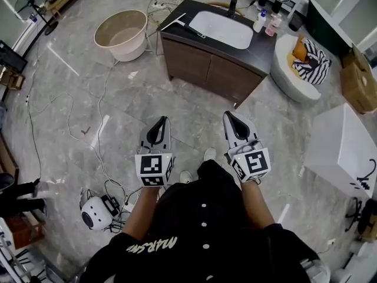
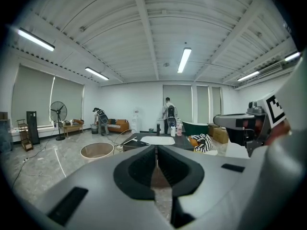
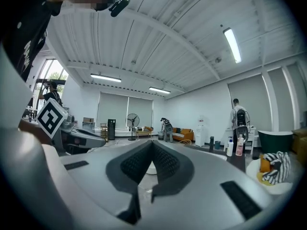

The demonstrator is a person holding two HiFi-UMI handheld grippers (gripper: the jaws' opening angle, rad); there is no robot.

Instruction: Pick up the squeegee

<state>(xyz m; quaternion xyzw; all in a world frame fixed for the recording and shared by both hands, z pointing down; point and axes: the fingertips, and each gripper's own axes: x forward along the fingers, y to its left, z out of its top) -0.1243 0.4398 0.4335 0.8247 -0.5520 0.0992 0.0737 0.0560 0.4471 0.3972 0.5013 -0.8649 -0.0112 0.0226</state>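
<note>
Left tool (image 1: 161, 122) and right tool (image 1: 230, 117) both clamped closed, nothing in them; squeegee (image 1: 184, 25) lies on the table (image 1: 262, 45) well ahead.

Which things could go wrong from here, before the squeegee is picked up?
1. The squeegee lies at the corner of the counter, with its blade over the edge; a nudge may knock it off.
2. Cables cross the floor on the left; a step could catch one.
3. The left hand-held gripper and the right hand-held gripper are shut; unopened, they might only push the squeegee.
</note>
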